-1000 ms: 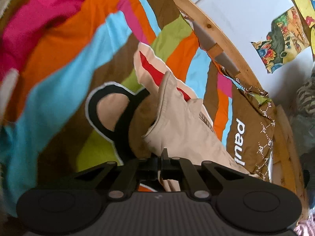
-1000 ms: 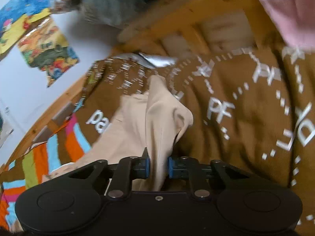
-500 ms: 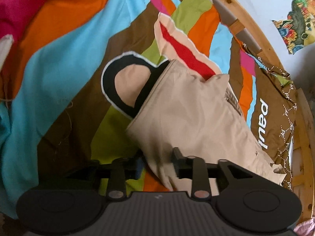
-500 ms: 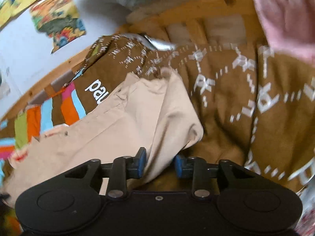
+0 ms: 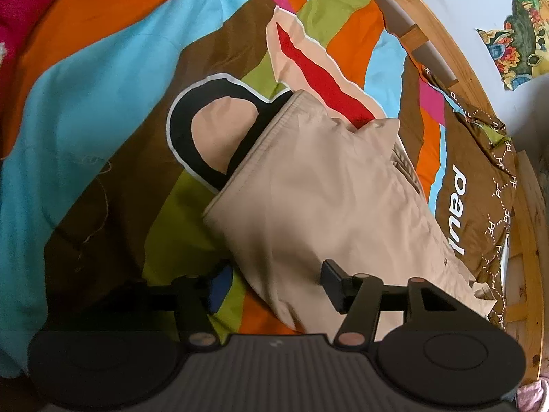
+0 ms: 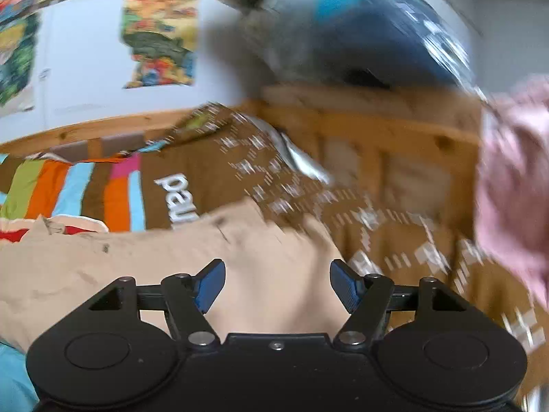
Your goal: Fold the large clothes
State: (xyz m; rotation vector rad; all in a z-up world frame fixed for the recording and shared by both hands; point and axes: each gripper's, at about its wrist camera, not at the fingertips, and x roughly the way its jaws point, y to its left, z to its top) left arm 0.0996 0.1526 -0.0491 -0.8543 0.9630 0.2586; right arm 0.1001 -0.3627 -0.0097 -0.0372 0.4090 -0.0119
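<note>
Closest to each camera, the jaws of both grippers stand wide apart and grip nothing. The left gripper [image 5: 274, 283] straddles the near corner of the beige garment [image 5: 329, 185]; cloth lies between its fingers, though whether they touch it cannot be told. The right gripper [image 6: 278, 285] hovers over the garment's other end [image 6: 137, 267], fingers spread and clear of the fabric as far as the blurred view shows.

The garment lies folded on the striped bedspread [image 5: 103, 68], partly covering a printed black-outlined figure. The step in hand looks like the release after a fold. To do it well, each gripper should lift straight away without snagging an edge, then smooth the top layer outward so the corners line up before the next fold.

Farther off run the brown lettered blanket [image 6: 308, 178], the wooden bed frame [image 5: 429, 31], a pink cloth [image 6: 514, 178] and, on the wall, colourful posters [image 6: 159, 37].
</note>
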